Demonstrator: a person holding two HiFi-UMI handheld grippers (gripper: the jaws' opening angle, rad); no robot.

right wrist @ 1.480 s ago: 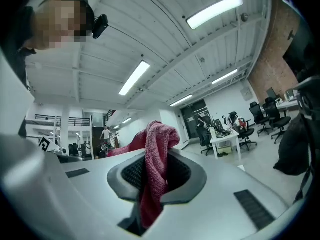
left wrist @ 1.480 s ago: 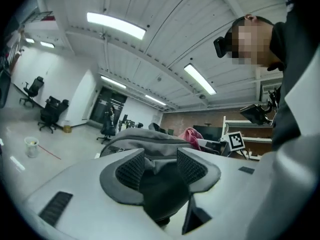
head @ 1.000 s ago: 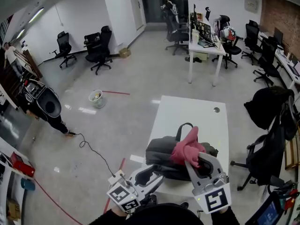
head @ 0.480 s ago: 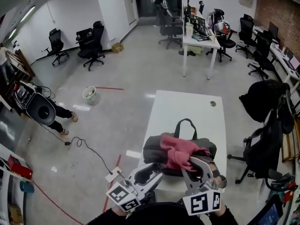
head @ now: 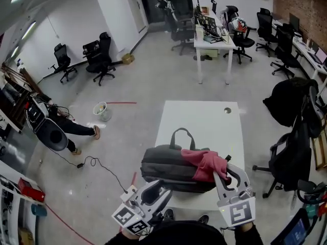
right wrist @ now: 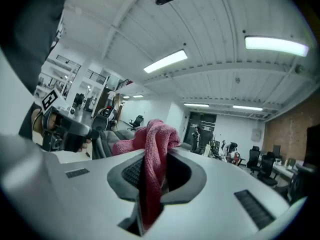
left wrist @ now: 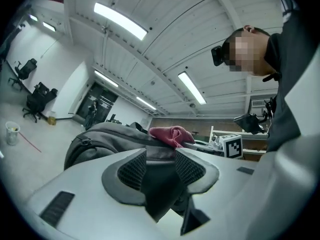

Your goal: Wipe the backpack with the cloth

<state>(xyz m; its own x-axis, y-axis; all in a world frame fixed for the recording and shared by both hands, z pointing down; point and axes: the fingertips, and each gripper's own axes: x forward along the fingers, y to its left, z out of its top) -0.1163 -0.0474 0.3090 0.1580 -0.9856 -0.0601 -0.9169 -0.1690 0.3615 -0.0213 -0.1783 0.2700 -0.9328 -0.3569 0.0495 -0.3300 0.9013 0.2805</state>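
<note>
- Head view: backpack (head: 163,168) lies across the near end of the white counter (head: 204,121); pink cloth (head: 203,162) is draped over its right top.
- Left gripper view: left claw (left wrist: 156,156), jaws just closing, is clenched on the backpack's dark fabric; the cloth sits on top beyond.
- Right gripper view: right claw (right wrist: 150,159) is clenched on the cloth, which hangs between its jaws.

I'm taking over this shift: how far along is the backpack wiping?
Done: the right gripper is clamped on the pink cloth, which lies on top of the backpack. In hand: the left gripper, whose jaws have just been closing, pinches dark backpack fabric, steadying it. Left: the wiping itself; nothing shows which parts are already wiped.
</note>
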